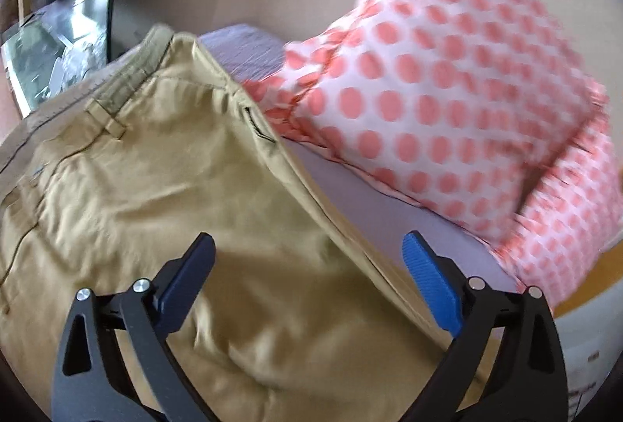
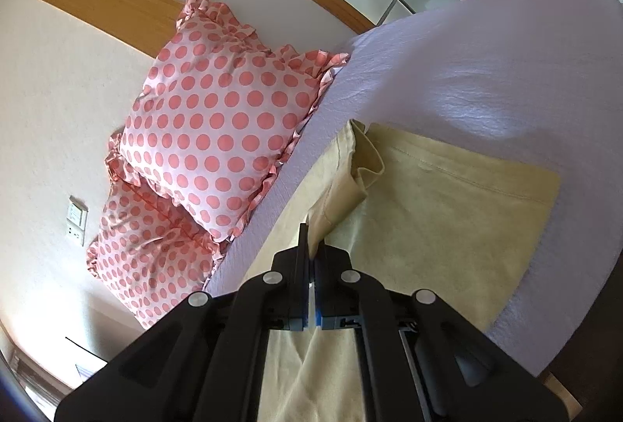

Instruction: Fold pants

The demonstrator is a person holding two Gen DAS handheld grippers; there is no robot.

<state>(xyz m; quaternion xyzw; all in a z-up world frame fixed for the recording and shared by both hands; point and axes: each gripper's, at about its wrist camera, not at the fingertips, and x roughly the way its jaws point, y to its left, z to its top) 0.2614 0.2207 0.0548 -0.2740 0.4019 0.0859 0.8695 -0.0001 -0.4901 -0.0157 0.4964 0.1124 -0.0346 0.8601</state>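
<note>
Right wrist view: right tongs (image 2: 311,247) clamped on a lifted fold of the pants (image 2: 447,196) | pants spread on the bed (image 2: 506,79) | left tongs (image 1: 307,278) held wide above the seat | fold is best carried over evenly, edges matched.

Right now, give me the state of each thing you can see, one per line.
Left tool: open, above the pants, holding nothing.
Right tool: shut on the pants.
Pants: khaki, partly folded, on the bed sheet.
Polka-dot pillows: stacked beside the pants.
</note>
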